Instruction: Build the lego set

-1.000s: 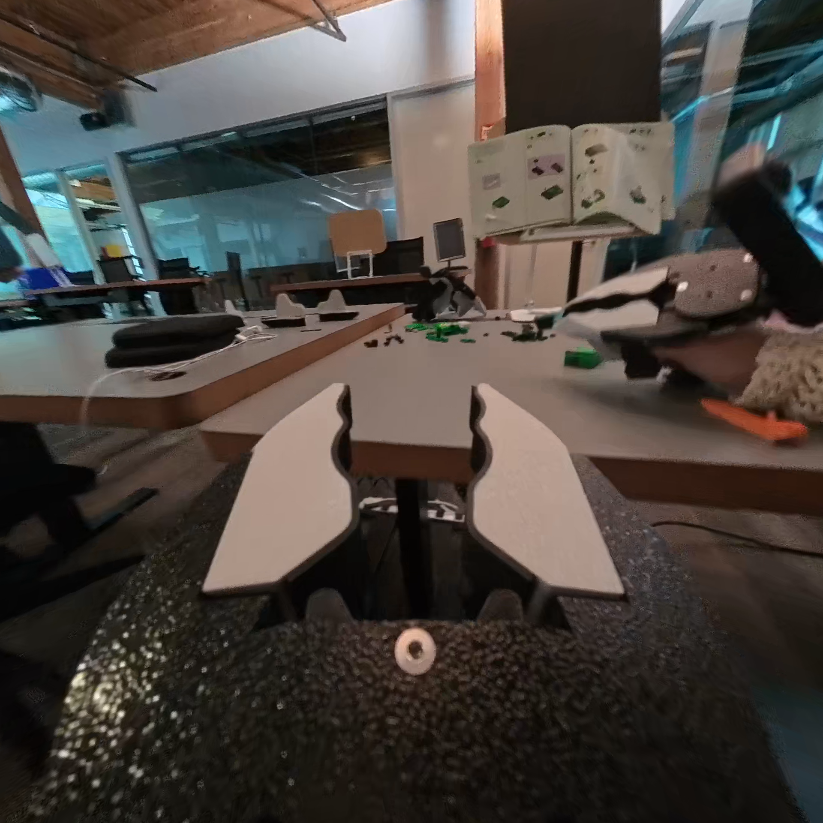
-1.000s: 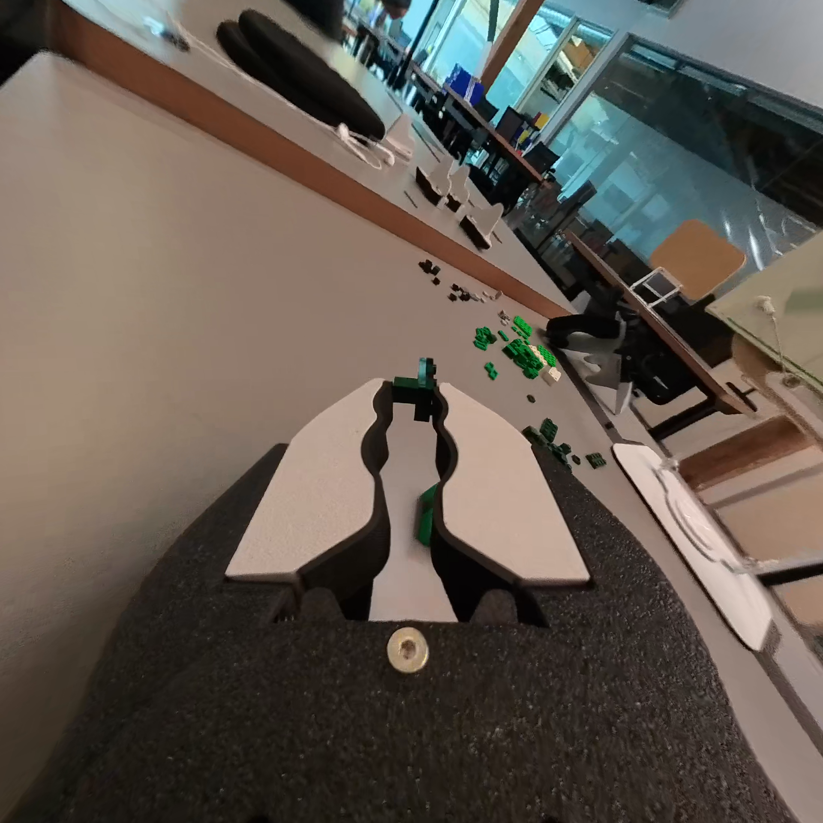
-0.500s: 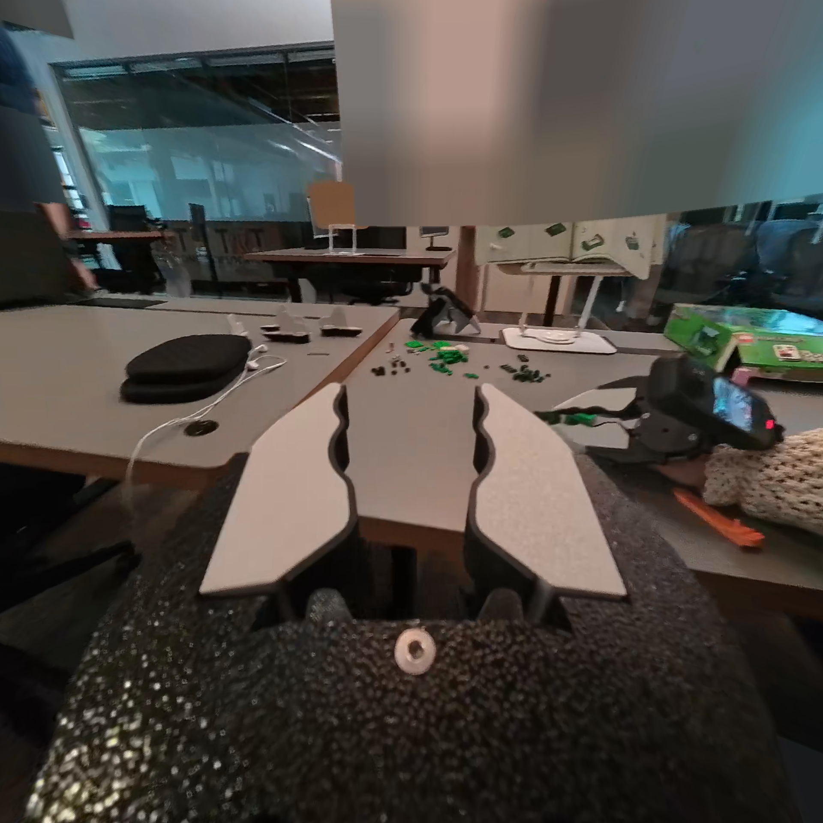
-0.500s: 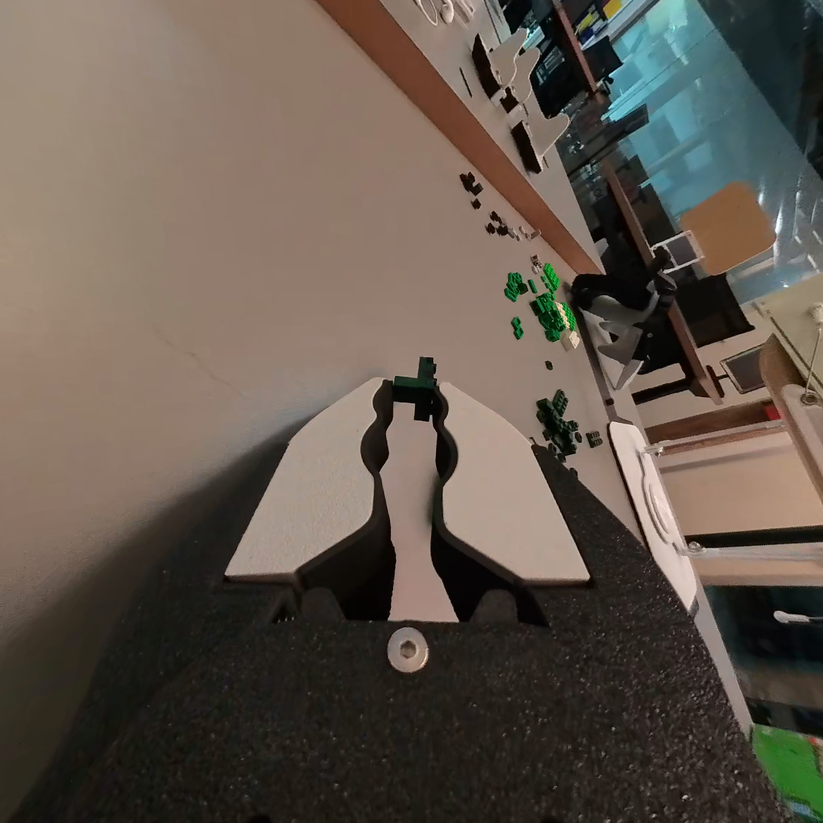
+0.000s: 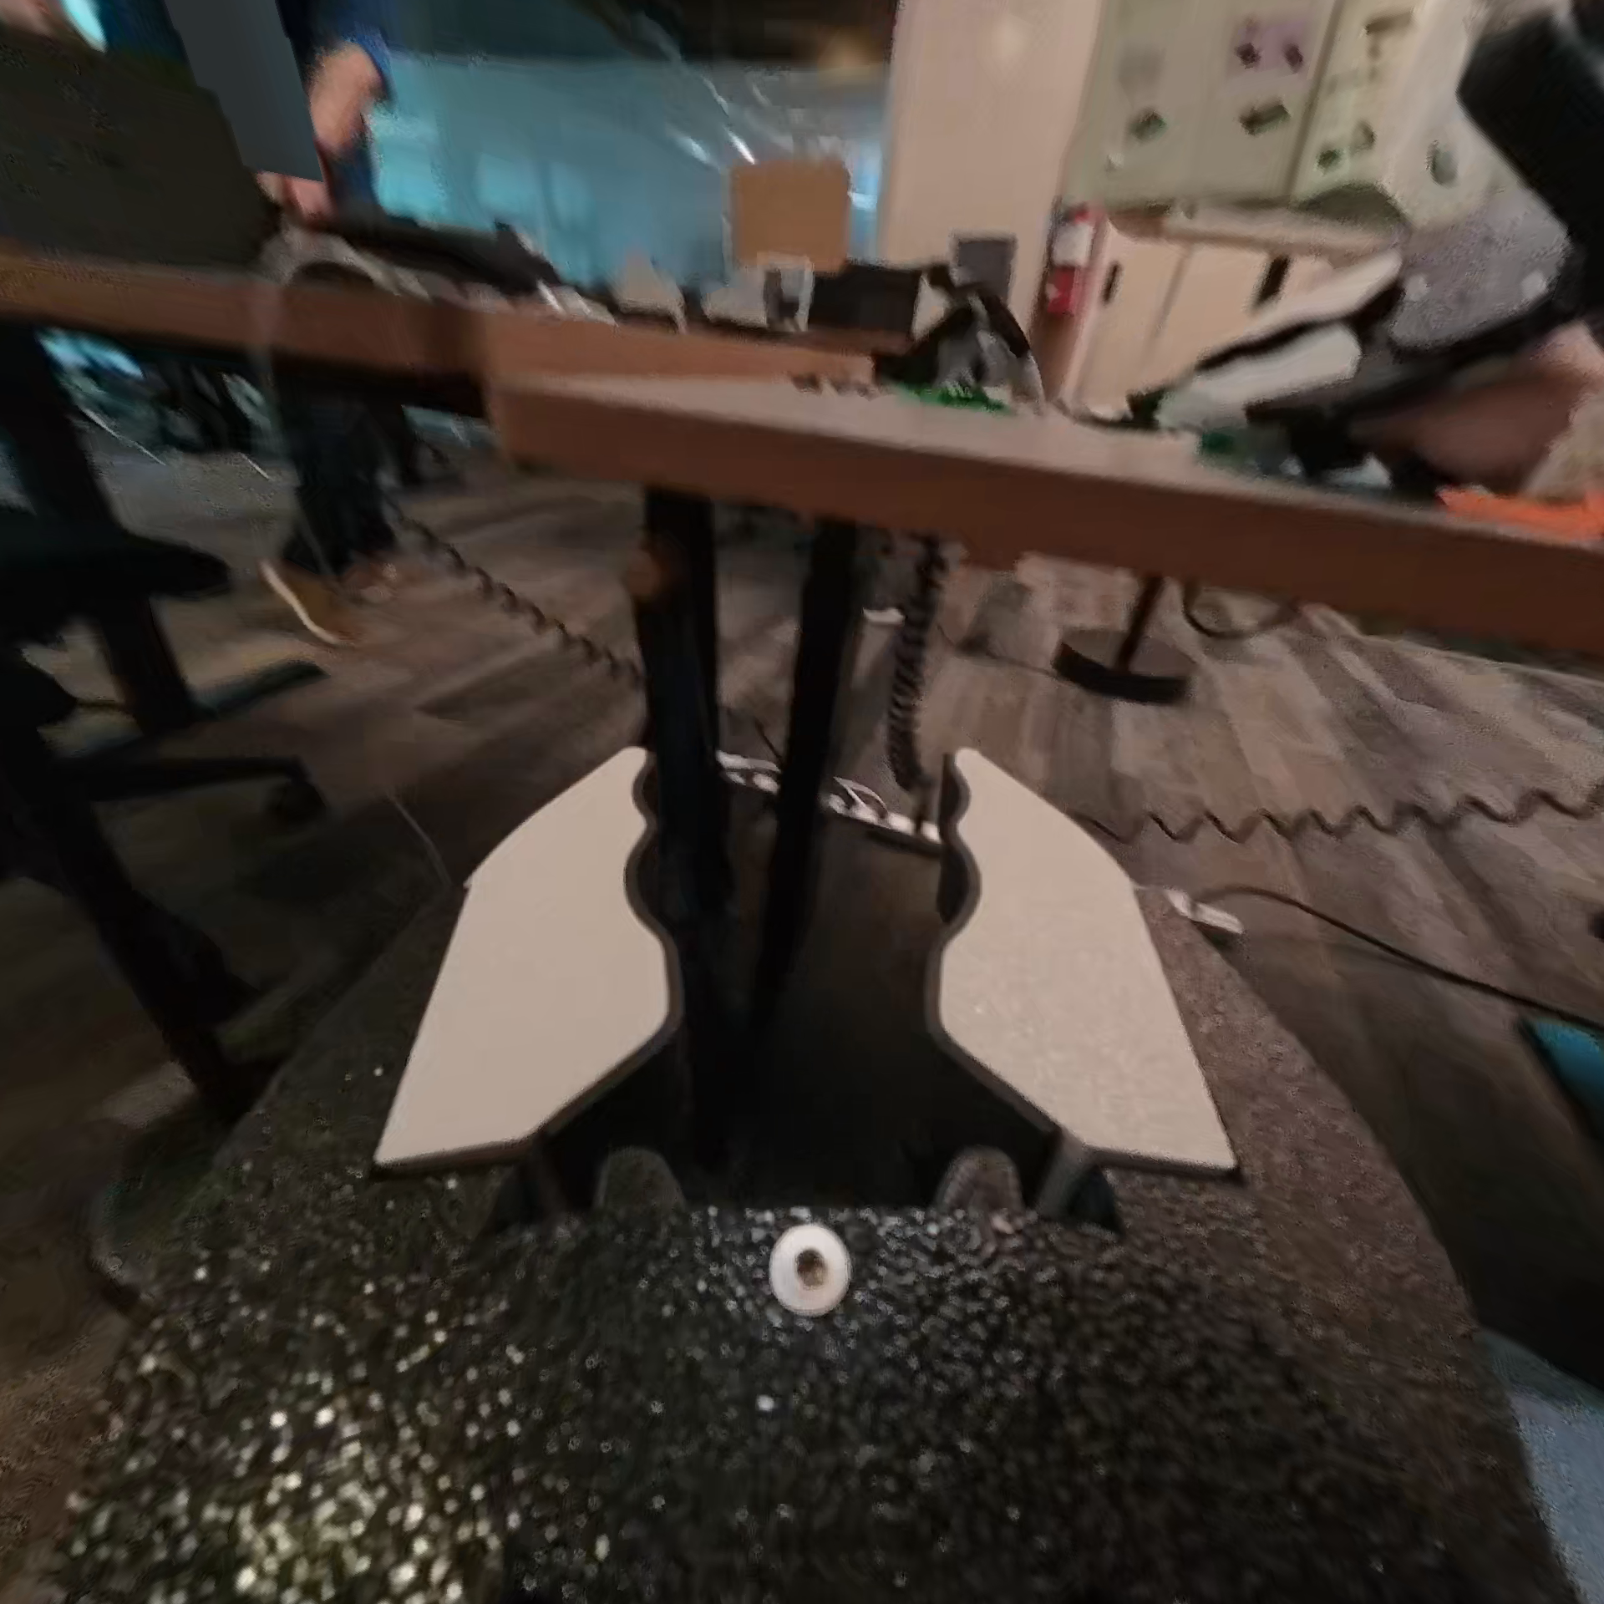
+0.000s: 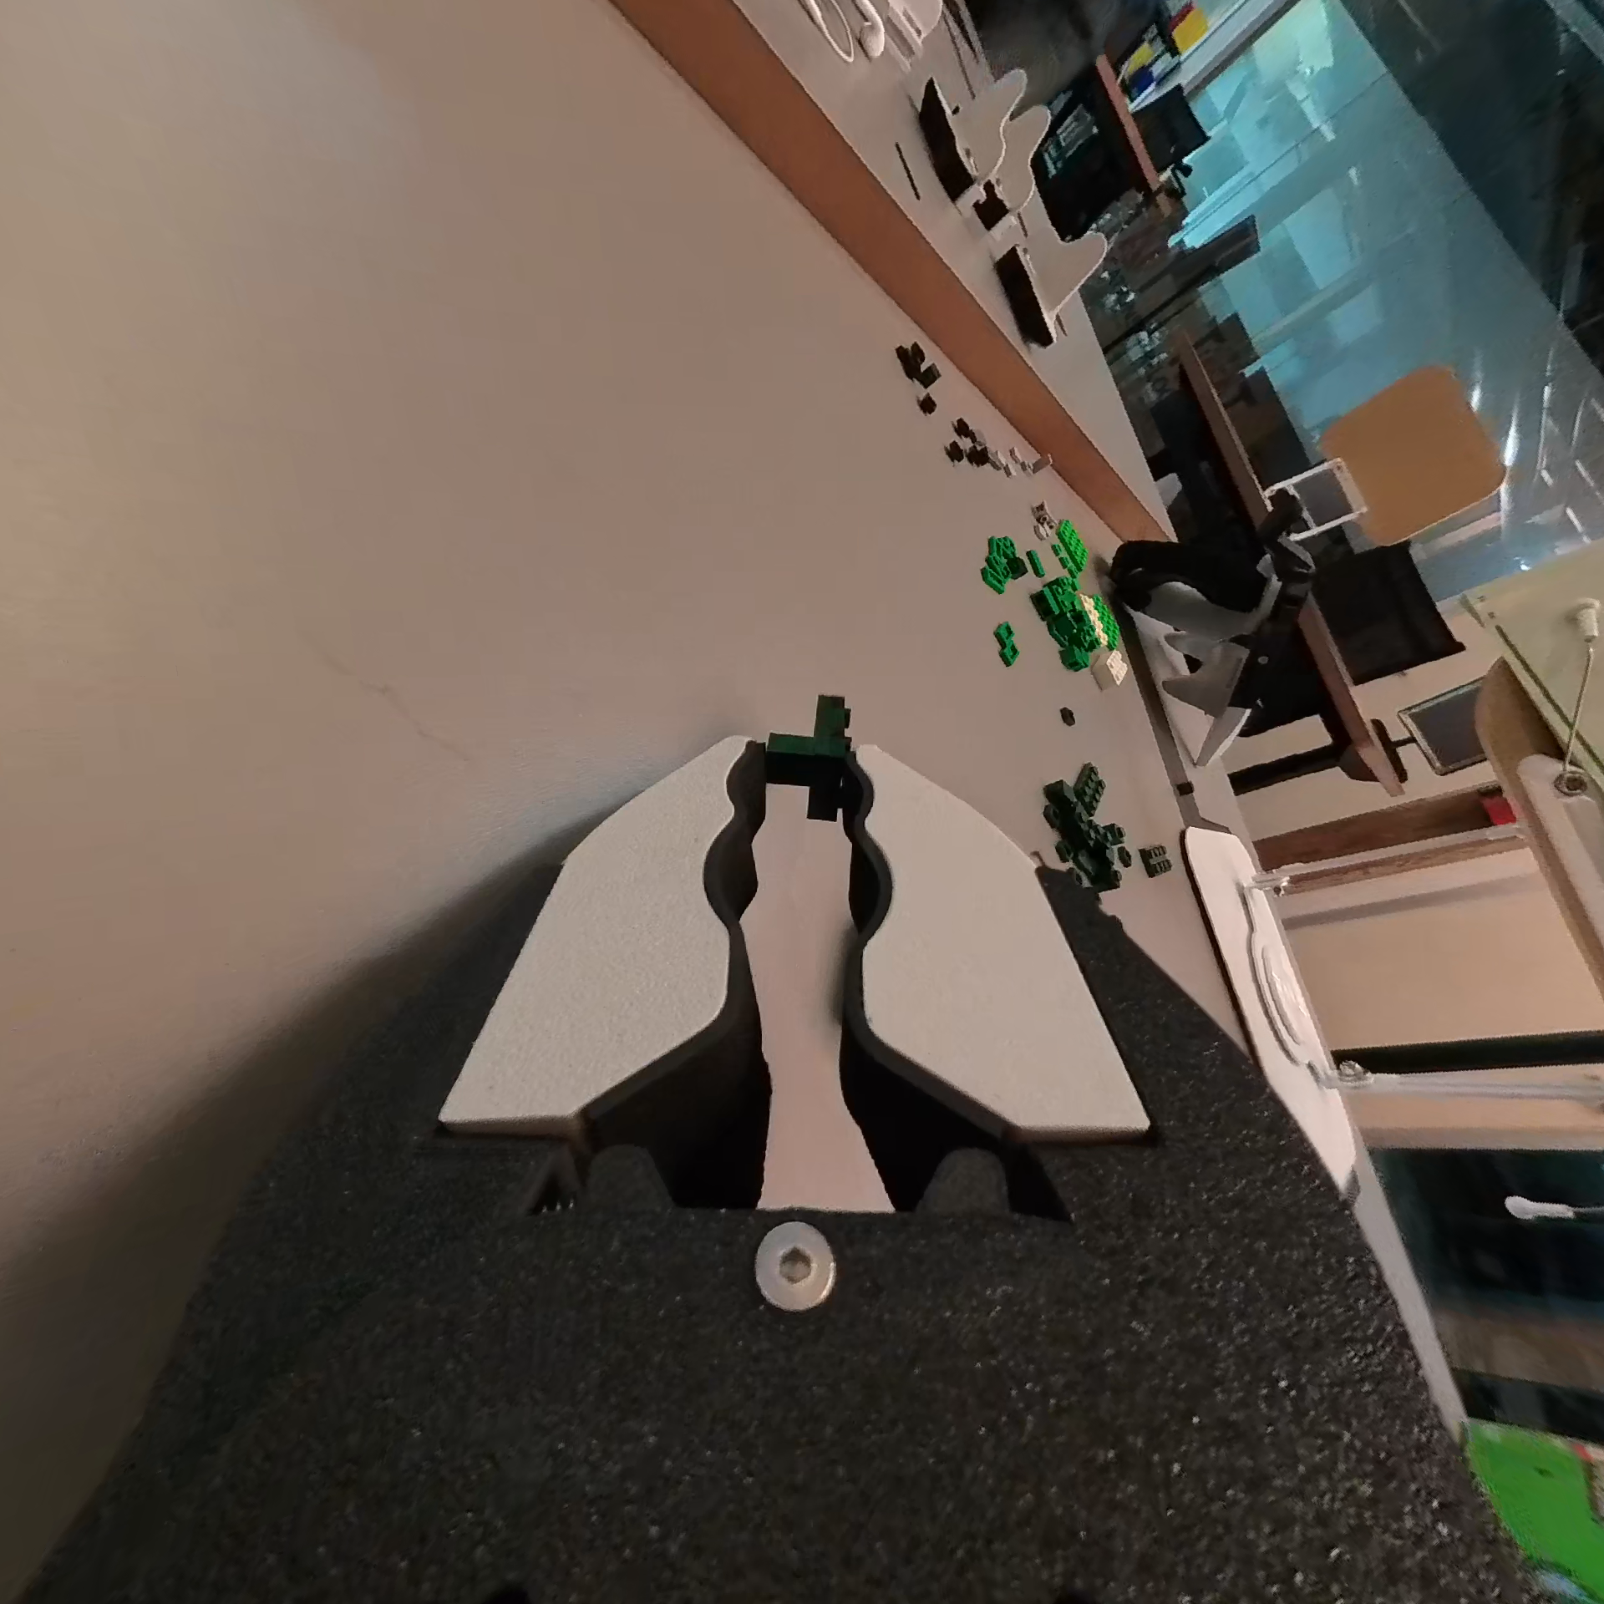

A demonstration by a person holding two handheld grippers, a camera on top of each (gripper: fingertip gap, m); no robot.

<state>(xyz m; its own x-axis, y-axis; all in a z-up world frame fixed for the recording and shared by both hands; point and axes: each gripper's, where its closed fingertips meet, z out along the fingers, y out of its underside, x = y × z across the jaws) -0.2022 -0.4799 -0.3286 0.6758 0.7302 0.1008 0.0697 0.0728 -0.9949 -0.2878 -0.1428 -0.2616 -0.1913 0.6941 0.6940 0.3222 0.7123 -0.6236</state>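
My right gripper (image 6: 807, 764) is shut on a small dark green lego assembly (image 6: 803, 745), held at its fingertips just above the grey table (image 6: 347, 434). Loose bright green bricks (image 6: 1055, 599), a dark green pile (image 6: 1085, 833) and small black pieces (image 6: 920, 369) lie farther off on the table. My left gripper (image 5: 800, 764) is open and empty, below the table's front edge (image 5: 955, 469), facing the black table legs (image 5: 686, 694). This view is blurred. The right gripper (image 5: 1285, 356) shows over the table at the upper right.
A black spare gripper (image 6: 1215, 599) lies behind the green bricks. The white base of the instruction stand (image 6: 1258, 981) and a green box (image 6: 1536, 1510) sit to the right. An orange tool (image 5: 1510, 508) lies on the table edge. A person (image 5: 338, 104) stands by the far table. The gap from one gripper's tips to the other's is roughly 35 cm.
My left gripper has dropped from table height to below the table edge, still open. My right gripper has kept its hold on the dark green assembly and moved little.
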